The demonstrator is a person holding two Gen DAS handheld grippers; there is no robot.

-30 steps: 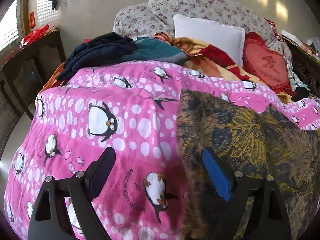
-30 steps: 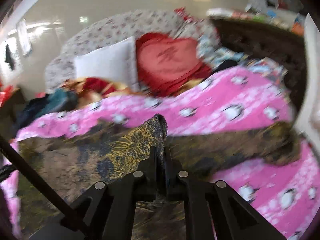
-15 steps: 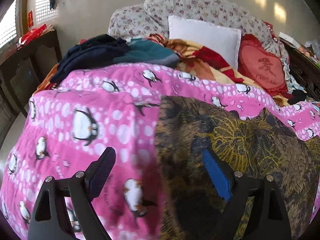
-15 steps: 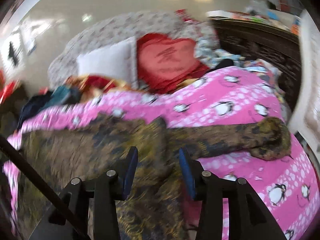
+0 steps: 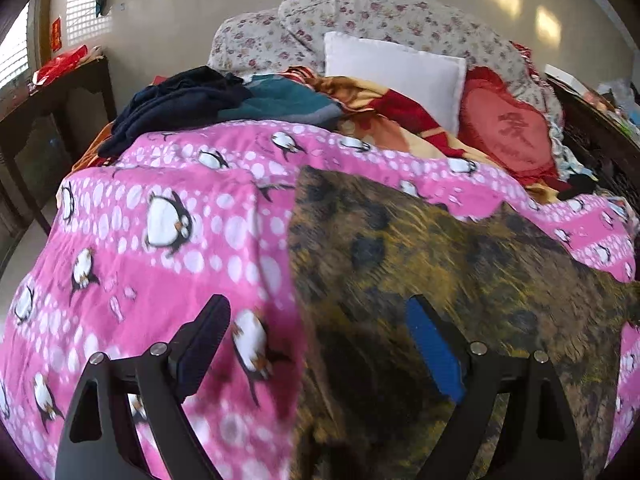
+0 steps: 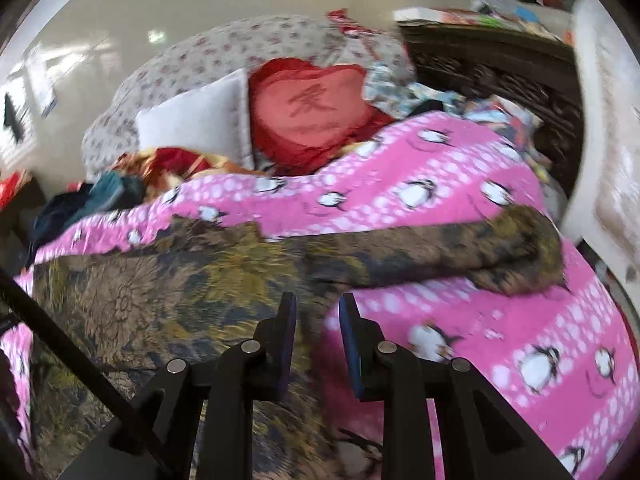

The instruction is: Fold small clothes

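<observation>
A brown and yellow patterned garment [image 5: 440, 264] lies spread flat on the pink penguin blanket [image 5: 168, 240]. In the right wrist view the garment [image 6: 168, 288] fills the left and middle, and one sleeve [image 6: 460, 252] stretches out to the right. My left gripper [image 5: 316, 340] is open wide and empty, low over the garment's left edge. My right gripper [image 6: 318, 324] is open a little and empty, just above the garment near where the sleeve joins the body.
A pile of dark clothes [image 5: 188, 100], a white pillow [image 5: 396, 72], a red heart cushion [image 5: 508, 128] and floral pillows [image 5: 360, 16] lie at the head of the bed. A dark wooden table [image 5: 48, 112] stands left. Dark carved furniture [image 6: 500, 72] stands right.
My right gripper let go of the garment fold, opened, and shifted right while the garment settled flat. My left gripper stayed open and slid right toward the garment's edge.
</observation>
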